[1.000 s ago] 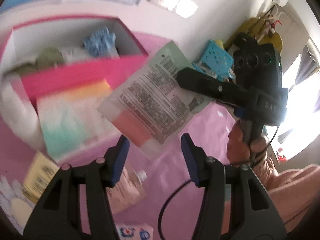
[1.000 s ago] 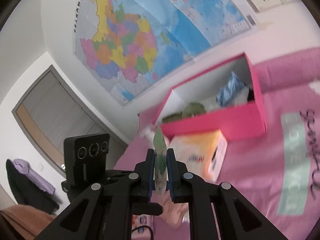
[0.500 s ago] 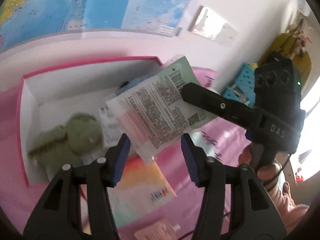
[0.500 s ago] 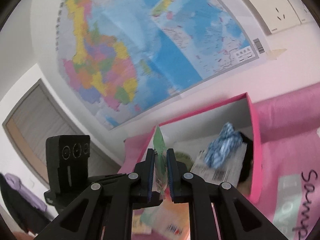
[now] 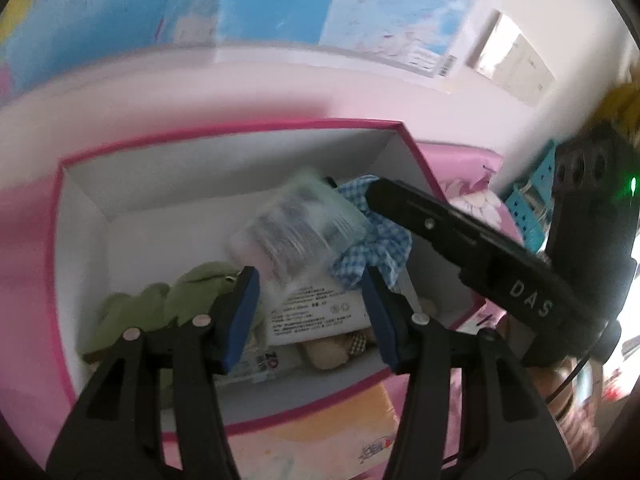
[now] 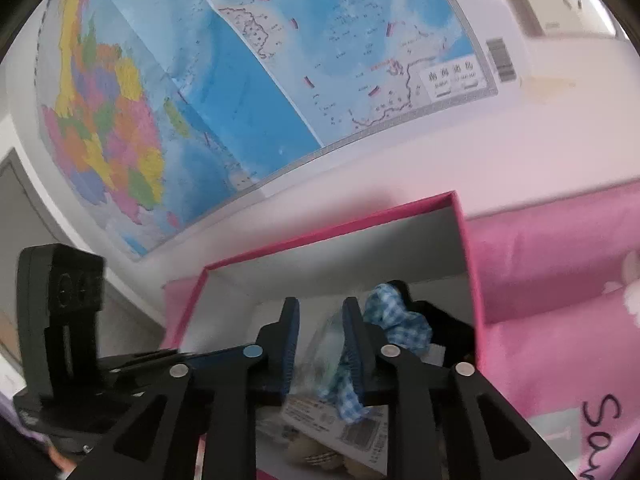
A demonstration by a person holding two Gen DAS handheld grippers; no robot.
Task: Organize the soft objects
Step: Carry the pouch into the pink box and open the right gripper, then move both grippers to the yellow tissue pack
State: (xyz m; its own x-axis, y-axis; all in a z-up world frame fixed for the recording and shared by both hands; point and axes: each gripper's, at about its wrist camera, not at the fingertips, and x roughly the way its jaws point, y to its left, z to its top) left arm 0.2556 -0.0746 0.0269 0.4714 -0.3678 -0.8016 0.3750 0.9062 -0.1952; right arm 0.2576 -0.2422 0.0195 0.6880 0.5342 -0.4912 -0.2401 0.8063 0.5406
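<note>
A pink box (image 5: pixel 248 133) with a white inside stands on the pink bedding. A clear sachet (image 5: pixel 298 228) with printed text and a pink strip is blurred inside it, falling over a white packet (image 5: pixel 316 312). My right gripper (image 6: pixel 320 344) is open above the box, and the sachet (image 6: pixel 324 344) shows blurred between its jaws. Its black fingers (image 5: pixel 428 220) reach in from the right in the left wrist view. My left gripper (image 5: pixel 308 308) is open and empty over the box. A green plush (image 5: pixel 160 308), a blue checked cloth (image 5: pixel 376 240) and a tan plush (image 5: pixel 332 350) lie inside.
A pastel orange pack (image 5: pixel 320 440) lies against the box's near wall. A wall map (image 6: pixel 240 72) hangs behind the box. Pink bedding (image 6: pixel 560 300) spreads to the right. A blue perforated basket (image 5: pixel 536 208) stands at the far right.
My right gripper carried the sachet over the pink box and opened; the sachet has dropped free into the box. My left gripper moved forward over the box, still open.
</note>
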